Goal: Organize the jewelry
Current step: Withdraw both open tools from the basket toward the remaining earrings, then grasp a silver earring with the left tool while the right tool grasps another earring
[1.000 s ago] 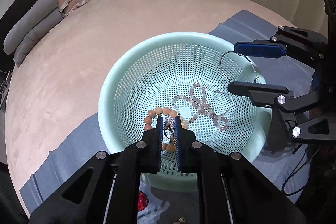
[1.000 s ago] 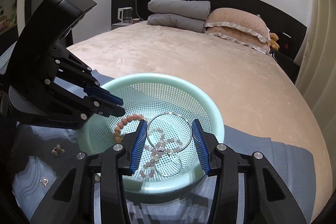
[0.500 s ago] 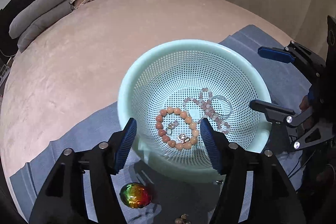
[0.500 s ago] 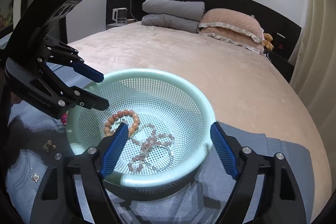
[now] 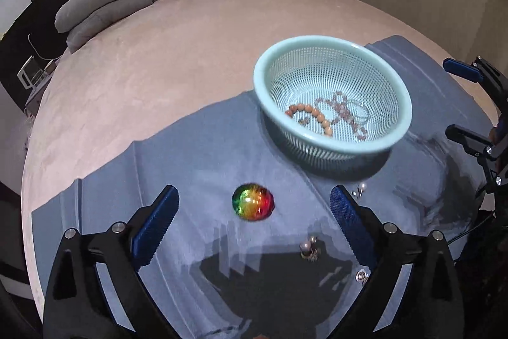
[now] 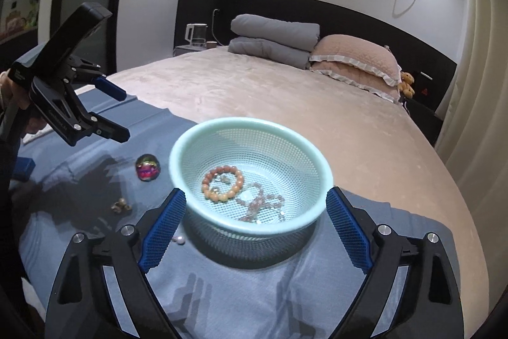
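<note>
A mint mesh basket [image 5: 393, 91] [image 6: 190, 135] stands on a blue cloth [image 5: 197, 154] [image 6: 254, 291] on the bed. In it lie an orange bead bracelet [image 5: 312, 113] [image 6: 222, 183], a pale pink bead strand [image 5: 344, 111] [image 6: 263, 204] and a thin wire hoop [image 5: 360, 113]. My left gripper [image 5: 254, 218] [image 6: 116, 111] is open and empty above a rainbow stone [image 5: 253, 201] [image 6: 147, 167]. My right gripper [image 6: 255, 227] [image 5: 460, 104] is open and empty, just in front of the basket. Small pearl earrings [image 5: 309, 248] [image 6: 120, 205] lie on the cloth.
More small pieces lie on the cloth: a pearl piece [image 5: 362, 188] [image 6: 179, 240] by the basket's base and a little ring [image 5: 362, 275]. Grey folded quilts [image 6: 273, 40] and pink pillows [image 6: 355, 59] sit at the bed's head. A kettle [image 6: 195, 35] stands on the nightstand.
Both grippers have opened and let go of their jewelry into the basket. Both have pulled back from the basket; the left one now hangs over the rainbow stone.
</note>
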The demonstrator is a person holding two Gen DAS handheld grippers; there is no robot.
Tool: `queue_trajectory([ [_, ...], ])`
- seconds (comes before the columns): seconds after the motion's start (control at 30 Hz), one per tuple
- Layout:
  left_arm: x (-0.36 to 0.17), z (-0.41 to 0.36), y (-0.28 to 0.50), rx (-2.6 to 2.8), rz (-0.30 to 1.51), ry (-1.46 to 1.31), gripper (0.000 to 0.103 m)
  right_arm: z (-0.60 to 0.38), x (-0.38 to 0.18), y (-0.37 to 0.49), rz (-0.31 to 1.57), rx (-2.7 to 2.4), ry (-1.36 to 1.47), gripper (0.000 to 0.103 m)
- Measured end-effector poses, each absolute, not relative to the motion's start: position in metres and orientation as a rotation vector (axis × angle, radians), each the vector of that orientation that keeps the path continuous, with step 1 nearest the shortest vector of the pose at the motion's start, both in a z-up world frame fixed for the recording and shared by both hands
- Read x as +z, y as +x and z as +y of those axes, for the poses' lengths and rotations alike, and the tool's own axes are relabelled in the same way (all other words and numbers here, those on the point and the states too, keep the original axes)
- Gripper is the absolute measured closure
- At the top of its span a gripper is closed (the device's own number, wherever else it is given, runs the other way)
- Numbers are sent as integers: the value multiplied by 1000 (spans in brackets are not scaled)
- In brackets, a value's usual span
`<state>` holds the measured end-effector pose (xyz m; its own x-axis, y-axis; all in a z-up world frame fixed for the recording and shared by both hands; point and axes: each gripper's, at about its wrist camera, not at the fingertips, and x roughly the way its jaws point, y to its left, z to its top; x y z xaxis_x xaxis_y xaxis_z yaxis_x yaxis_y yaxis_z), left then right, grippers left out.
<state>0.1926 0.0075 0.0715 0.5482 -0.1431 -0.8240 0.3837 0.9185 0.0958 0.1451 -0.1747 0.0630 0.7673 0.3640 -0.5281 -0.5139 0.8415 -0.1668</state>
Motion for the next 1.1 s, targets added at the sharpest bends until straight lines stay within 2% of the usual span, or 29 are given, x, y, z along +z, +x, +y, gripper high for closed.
queue_trajectory([
  [0.2,46,19,167,-306,998,250,9,-143,46,109,535,570,-386,17],
  [0.57,8,10,146,-334,1039,269,9,-112,5,79,611,703,-306,18],
  [0.7,-2,6,148,-358,1069,256,11,-98,-11,73,623,753,-276,21],
  [0.77,-7,5,149,-369,1080,250,16,-93,-17,72,632,785,-247,25],
  [0.83,-12,3,152,-390,1101,234,30,-87,-24,72,642,804,-232,29],
  [0.9,-18,2,153,-402,1122,232,37,-82,-29,75,643,809,-227,36],
  [1.0,-22,0,156,-406,1122,232,40,-75,-35,78,656,813,-212,41],
  [1.03,-21,1,157,-414,1121,218,47,-72,-36,80,665,813,-211,46],
  [1.1,-22,2,160,-403,1125,207,55,-69,-40,81,691,818,-212,55],
])
